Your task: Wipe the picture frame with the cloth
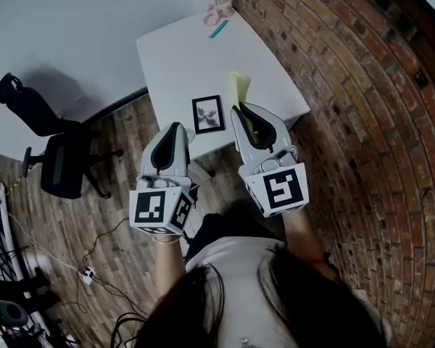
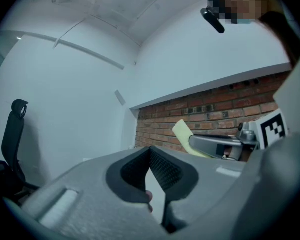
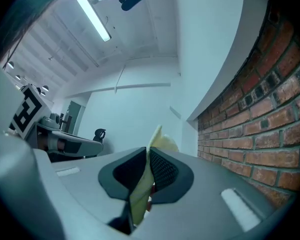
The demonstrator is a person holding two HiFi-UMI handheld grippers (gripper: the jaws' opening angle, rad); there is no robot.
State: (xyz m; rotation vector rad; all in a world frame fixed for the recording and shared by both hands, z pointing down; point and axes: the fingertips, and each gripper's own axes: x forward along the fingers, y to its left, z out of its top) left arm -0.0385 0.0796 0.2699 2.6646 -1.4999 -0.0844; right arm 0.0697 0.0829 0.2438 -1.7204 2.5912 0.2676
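A small black picture frame (image 1: 208, 114) lies flat near the front edge of the white table (image 1: 174, 56). My right gripper (image 1: 238, 108) is shut on a pale yellow cloth (image 1: 239, 87), which sticks up past the jaw tips just right of the frame. In the right gripper view the cloth (image 3: 146, 183) is pinched between the pads, held by my right gripper (image 3: 148, 156). My left gripper (image 1: 176, 126) is shut and empty, hovering at the table's front edge, left of and below the frame. The left gripper view shows its closed left gripper (image 2: 150, 152) and the cloth (image 2: 184, 133) off to the right.
A pink item (image 1: 219, 9) and a teal strip (image 1: 219, 29) lie at the table's far end. A brick wall (image 1: 362, 100) runs along the right. A black office chair (image 1: 58, 158) stands left on the wooden floor, with cables (image 1: 72, 259) nearby.
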